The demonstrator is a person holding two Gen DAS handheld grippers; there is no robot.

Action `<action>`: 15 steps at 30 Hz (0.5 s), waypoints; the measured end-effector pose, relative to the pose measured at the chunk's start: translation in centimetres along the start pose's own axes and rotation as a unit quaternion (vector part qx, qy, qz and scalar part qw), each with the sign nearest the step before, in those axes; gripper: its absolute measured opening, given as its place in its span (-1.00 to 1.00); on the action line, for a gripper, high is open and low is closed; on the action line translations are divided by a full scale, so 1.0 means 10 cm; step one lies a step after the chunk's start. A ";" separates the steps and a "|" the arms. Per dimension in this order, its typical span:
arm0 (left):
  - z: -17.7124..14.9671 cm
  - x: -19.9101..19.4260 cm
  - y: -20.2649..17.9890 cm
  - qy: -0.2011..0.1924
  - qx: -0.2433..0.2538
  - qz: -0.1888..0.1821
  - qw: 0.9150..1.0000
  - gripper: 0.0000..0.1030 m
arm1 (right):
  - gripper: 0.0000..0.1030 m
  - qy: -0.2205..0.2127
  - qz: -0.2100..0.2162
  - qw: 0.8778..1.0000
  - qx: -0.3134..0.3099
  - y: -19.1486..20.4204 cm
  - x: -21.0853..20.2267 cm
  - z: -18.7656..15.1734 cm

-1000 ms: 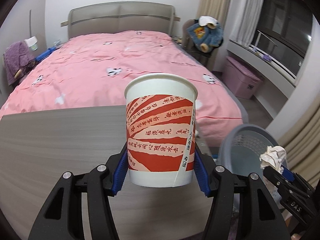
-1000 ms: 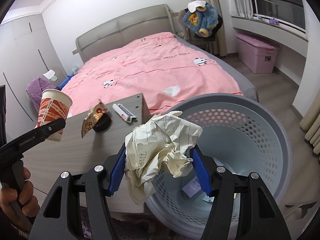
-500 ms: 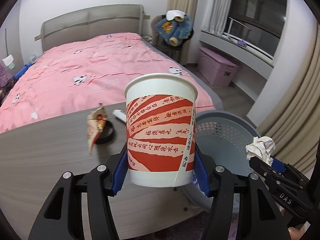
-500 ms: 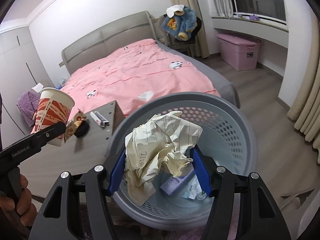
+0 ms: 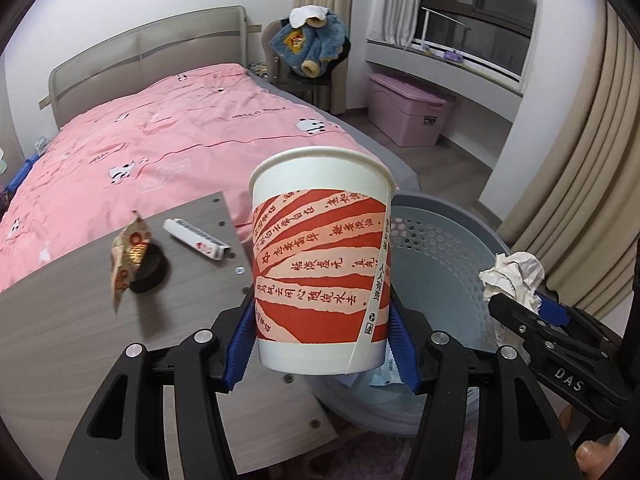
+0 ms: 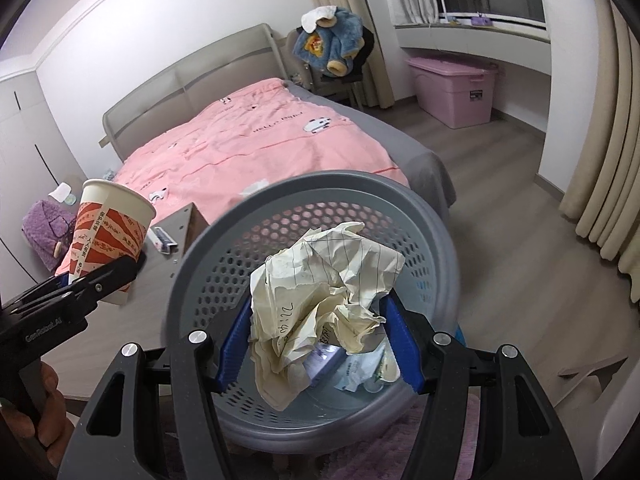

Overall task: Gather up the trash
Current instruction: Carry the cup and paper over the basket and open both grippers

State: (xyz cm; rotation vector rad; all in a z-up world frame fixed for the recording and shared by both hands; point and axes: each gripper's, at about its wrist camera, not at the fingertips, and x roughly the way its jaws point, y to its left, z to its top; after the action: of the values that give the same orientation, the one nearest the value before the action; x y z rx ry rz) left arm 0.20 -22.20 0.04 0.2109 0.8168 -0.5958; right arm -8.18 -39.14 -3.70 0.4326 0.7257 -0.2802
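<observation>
So the basket (image 6: 420,216) sits on the floor right off the table's (image 5: 60,320) corner, with the bed (image 5: 160,148) behind both. On the table, a wrapper (image 5: 128,256) leans on a round lid (image 5: 150,272), with a small tube (image 5: 196,238) just to their right. Some packets (image 6: 356,368) lie in the basket. A storage box (image 6: 452,88) sits under the window ledge.

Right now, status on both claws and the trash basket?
Left claw shut on paper cup, beside the basket rim. Right claw shut on crumpled paper, over grey trash basket. Basket mouth unobstructed.
</observation>
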 end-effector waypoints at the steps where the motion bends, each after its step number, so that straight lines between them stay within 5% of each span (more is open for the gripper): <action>1: 0.01 0.03 -0.04 0.002 0.004 -0.001 1.000 0.10 | 0.17 0.001 -0.001 1.000 0.002 -0.02 0.01 0.00; 15: -0.03 0.31 -0.30 0.035 0.026 -0.027 0.999 0.10 | 0.18 0.018 -0.002 1.000 0.007 -0.06 0.19 0.06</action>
State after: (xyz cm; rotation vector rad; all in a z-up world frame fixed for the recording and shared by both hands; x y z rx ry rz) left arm -0.04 -25.78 -2.27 0.2586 0.8765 -0.6629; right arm -6.71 -40.16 -4.74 0.4498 0.7606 -0.2823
